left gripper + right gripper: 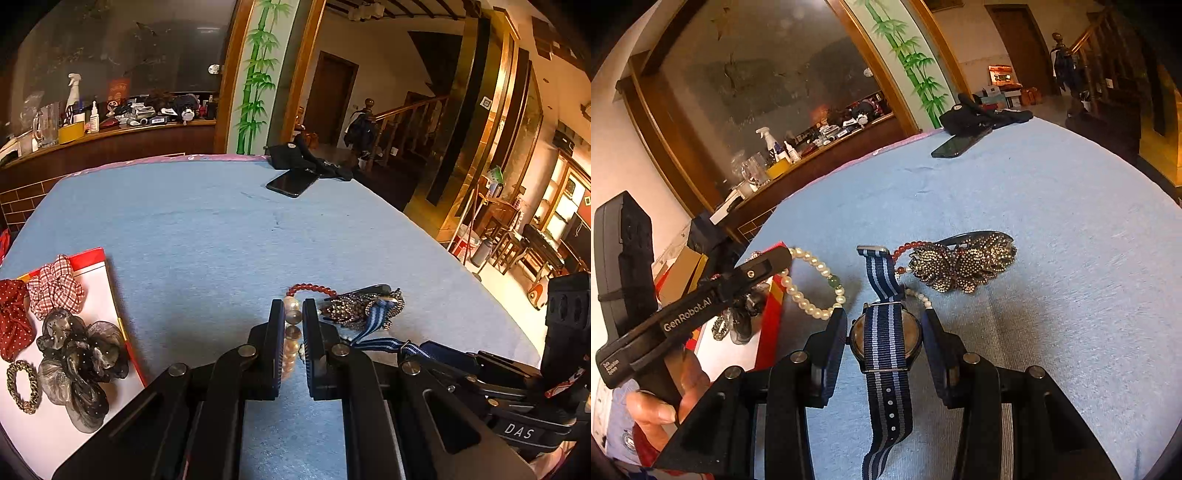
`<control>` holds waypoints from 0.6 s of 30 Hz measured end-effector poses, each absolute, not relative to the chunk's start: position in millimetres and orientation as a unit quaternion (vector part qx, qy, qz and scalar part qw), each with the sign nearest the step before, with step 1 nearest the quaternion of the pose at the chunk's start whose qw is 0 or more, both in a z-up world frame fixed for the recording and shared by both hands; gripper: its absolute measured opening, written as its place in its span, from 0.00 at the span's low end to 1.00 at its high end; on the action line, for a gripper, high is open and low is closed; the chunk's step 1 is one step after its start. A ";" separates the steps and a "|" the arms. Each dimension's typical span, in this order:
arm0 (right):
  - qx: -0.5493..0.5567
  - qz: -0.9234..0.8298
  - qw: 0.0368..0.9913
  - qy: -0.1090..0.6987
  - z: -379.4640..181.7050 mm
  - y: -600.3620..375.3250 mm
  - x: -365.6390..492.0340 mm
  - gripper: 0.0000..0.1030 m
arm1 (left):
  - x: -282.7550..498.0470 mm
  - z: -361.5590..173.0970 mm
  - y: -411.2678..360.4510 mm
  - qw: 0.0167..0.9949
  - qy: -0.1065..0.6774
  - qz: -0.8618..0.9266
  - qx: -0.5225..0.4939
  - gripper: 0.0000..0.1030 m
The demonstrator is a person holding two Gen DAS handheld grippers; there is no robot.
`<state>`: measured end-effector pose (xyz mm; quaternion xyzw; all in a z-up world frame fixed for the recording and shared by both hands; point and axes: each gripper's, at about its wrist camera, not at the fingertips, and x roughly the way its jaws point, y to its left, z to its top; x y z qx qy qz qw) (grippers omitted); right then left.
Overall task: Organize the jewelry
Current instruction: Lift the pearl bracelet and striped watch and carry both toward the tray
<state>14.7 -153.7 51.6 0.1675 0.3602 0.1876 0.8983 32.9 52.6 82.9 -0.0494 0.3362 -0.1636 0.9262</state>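
My left gripper [293,310] is shut on a pearl bracelet [292,334] on the blue cloth; the bracelet also shows in the right wrist view [812,284], with a green bead. My right gripper [884,314] is open, its fingers either side of a watch [886,338] with a blue striped strap lying face down. Beyond lie a red bead bracelet [310,288] and a rhinestone butterfly hair clip [962,267]. At left a white red-edged tray [96,280] holds several scrunchies and a chain bracelet [23,386].
A black phone [293,182] and a dark bag [299,157] lie at the table's far edge. The blue tablecloth [203,229] covers the table. A cluttered counter [110,125] stands behind; the table drops off at right.
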 end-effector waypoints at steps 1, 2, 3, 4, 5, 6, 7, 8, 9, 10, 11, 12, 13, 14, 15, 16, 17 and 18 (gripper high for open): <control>0.167 0.185 0.899 0.359 52.2 -153.7 13.0 0.43 | 31.8 83.2 51.6 0.926 0.335 -0.165 -0.048 0.09; 0.167 0.184 0.900 0.358 53.1 -153.4 11.2 0.43 | 30.7 83.4 51.2 0.926 0.335 -0.166 -0.047 0.09; 0.167 0.183 0.900 0.358 54.1 -153.4 9.3 0.43 | 29.9 83.5 50.1 0.926 0.334 -0.167 -0.046 0.09; 0.166 0.179 0.902 0.357 55.3 -153.6 7.2 0.43 | 28.9 83.4 49.1 0.926 0.334 -0.168 -0.046 0.09; 0.165 0.178 0.902 0.356 56.1 -154.2 5.6 0.43 | 28.3 83.5 48.6 0.926 0.333 -0.169 -0.045 0.09; 0.165 0.176 0.903 0.356 57.0 -155.0 4.9 0.43 | 27.6 83.8 48.2 0.927 0.332 -0.169 -0.045 0.09; 0.165 0.175 0.903 0.356 58.0 -156.0 3.4 0.43 | 26.8 83.8 47.9 0.927 0.332 -0.170 -0.046 0.09; 0.164 0.173 0.904 0.355 59.2 -156.6 1.6 0.43 | 26.3 84.1 47.7 0.927 0.331 -0.171 -0.046 0.09; 0.163 0.171 0.905 0.355 60.1 -157.0 -0.2 0.43 | 25.6 84.1 47.8 0.927 0.330 -0.171 -0.046 0.09; 0.162 0.169 0.906 0.354 61.3 -157.7 -1.9 0.43 | 25.0 84.3 47.9 0.927 0.330 -0.171 -0.047 0.09; 0.162 0.167 0.906 0.354 62.2 -158.3 -3.2 0.43 | 24.6 84.3 48.0 0.927 0.329 -0.171 -0.047 0.09; 0.163 0.165 0.906 0.354 62.7 -159.3 -4.1 0.43 | 24.6 84.3 47.7 0.927 0.329 -0.171 -0.047 0.09; 0.165 0.164 0.906 0.354 63.3 -159.1 -5.1 0.43 | 24.5 84.2 47.7 0.927 0.330 -0.171 -0.048 0.09; 0.167 0.162 0.906 0.354 64.1 -160.1 -6.3 0.43 | 24.5 84.1 47.7 0.927 0.330 -0.170 -0.047 0.09; 0.167 0.161 0.906 0.353 64.9 -160.9 -7.5 0.43 | 22.7 83.9 47.6 0.927 0.330 -0.170 -0.047 0.09; 0.167 0.160 0.907 0.353 65.9 -161.3 -8.9 0.43 | 22.3 84.1 47.6 0.927 0.330 -0.169 -0.047 0.09; 0.167 0.160 0.907 0.352 66.5 -162.1 -10.5 0.43 | 21.7 84.4 47.7 0.927 0.330 -0.169 -0.048 0.09; 0.166 0.159 0.908 0.350 68.1 -162.2 -12.3 0.43 | 22.2 84.7 47.7 0.927 0.331 -0.169 -0.049 0.09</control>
